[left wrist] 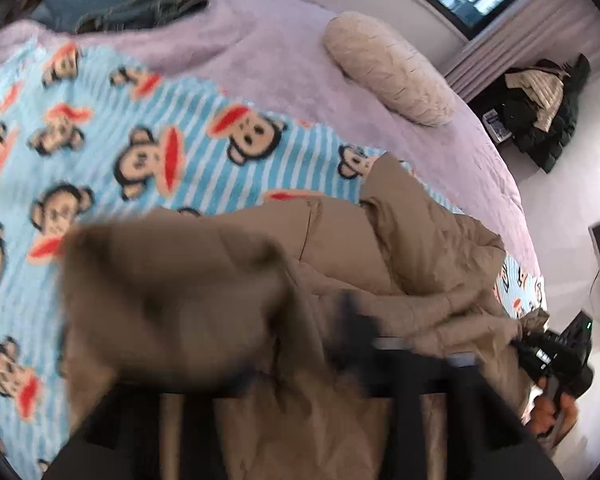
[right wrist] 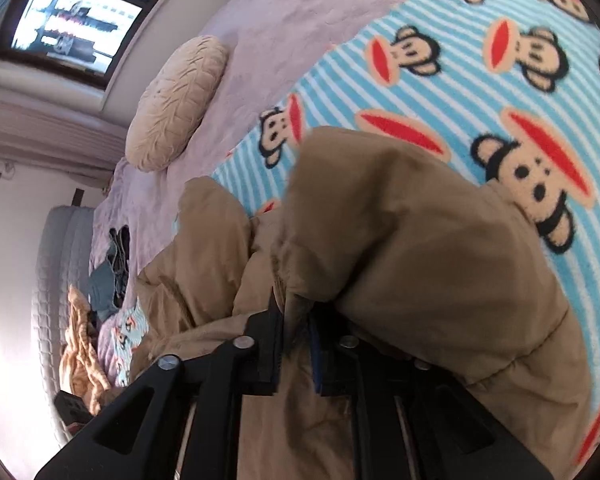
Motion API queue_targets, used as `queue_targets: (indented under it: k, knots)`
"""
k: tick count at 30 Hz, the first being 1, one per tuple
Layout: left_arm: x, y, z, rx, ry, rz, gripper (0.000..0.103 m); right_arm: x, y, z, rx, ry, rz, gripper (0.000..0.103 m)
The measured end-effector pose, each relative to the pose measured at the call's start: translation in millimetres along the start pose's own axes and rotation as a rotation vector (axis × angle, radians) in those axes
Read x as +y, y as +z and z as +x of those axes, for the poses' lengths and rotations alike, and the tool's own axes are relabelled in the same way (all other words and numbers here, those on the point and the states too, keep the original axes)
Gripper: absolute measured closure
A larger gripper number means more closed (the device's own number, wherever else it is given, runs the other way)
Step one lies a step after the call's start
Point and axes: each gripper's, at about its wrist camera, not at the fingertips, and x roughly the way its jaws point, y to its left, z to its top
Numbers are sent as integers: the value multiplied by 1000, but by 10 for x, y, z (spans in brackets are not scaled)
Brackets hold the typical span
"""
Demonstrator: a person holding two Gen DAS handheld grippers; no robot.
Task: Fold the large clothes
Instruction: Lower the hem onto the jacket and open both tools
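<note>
A tan puffy jacket point(left wrist: 380, 252) lies crumpled on a blue striped monkey-print blanket point(left wrist: 148, 152) spread over the bed. In the blurred left wrist view my left gripper point(left wrist: 300, 344) stands low over the jacket with its jaws apart. A loose tan fold point(left wrist: 168, 300) hangs over its left side and hides that finger. At the jacket's right end a hand holds my right gripper point(left wrist: 540, 350). In the right wrist view that right gripper point(right wrist: 296, 320) has its fingers close together on an edge of the jacket point(right wrist: 420, 248), which bulges up over the blanket point(right wrist: 460, 80).
The bed has a lilac cover point(left wrist: 268, 40) with a beige pillow point(left wrist: 388, 68) near its far edge. Folded denim point(left wrist: 116, 4) lies at the back left. A pile of dark clothes point(left wrist: 540, 112) sits beside the bed. An orange garment point(right wrist: 80, 344) lies by the padded headboard point(right wrist: 56, 280).
</note>
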Motion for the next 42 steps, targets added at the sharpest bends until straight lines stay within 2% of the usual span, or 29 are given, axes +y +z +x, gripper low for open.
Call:
queue_targets:
  k: [1, 2, 4, 6, 7, 9, 10, 11, 12, 14, 17, 21, 23, 27, 30, 32, 35, 39, 42]
  knots:
    - [-13, -8, -104, -27, 9, 14, 20, 35, 1, -55, -4, -2, -14, 75]
    - [-33, -18, -229, -59, 15, 38, 18, 79, -12, -152, -15, -5, -33, 54]
    - [-58, -24, -398, -77, 14, 76, 18, 153, -64, -311, -43, -5, -67, 32]
    - [-74, -37, -501, -82, 25, 106, 18, 208, -147, -431, -46, -2, -105, 32]
    - [-89, -40, -508, -81, 28, 120, 18, 229, -195, -459, -35, -4, -125, 37]
    - [-155, -45, -466, -77, 42, 175, 21, 276, -286, -439, 9, -51, -192, 57]
    - [-186, -51, -429, -71, 51, 197, 33, 299, -317, -398, 33, -89, -231, 70]
    - [-223, -50, -342, -49, 59, 215, 43, 307, -335, -332, 59, -125, -274, 73]
    - [-251, -44, -221, -21, 56, 220, 44, 295, -336, -296, 68, -140, -292, 74]
    - [-309, -52, -47, -15, 68, 227, 44, 235, -316, -202, 84, -154, -310, 76]
    - [-321, 37, 263, -39, 165, 246, 44, 166, -208, -44, 72, -202, -334, 79]
    - [-159, 209, 627, -56, 238, 184, 44, 128, -13, 99, 29, -245, -359, 85]
    - [-111, 265, 753, -54, 271, 177, 44, 79, 91, 170, 18, -264, -351, 94]
    - [-110, 380, 697, -39, 298, 155, 44, 92, 174, 51, -28, -315, -323, 96]
    - [-108, 378, 328, -113, 260, 180, 43, 103, 140, -228, -94, -350, -369, 96]
    - [-38, 340, 206, -141, 291, 210, 43, -20, 107, -303, -117, -409, -384, 96]
    - [195, 345, 493, -72, 399, 214, 43, -295, 216, -111, -79, -446, -327, 96]
    - [451, 379, 814, -64, 384, 85, 37, -510, 378, 176, -71, -446, -244, 97]
    - [469, 364, 989, -73, 397, 80, 34, -555, 423, 314, -76, -451, -257, 95]
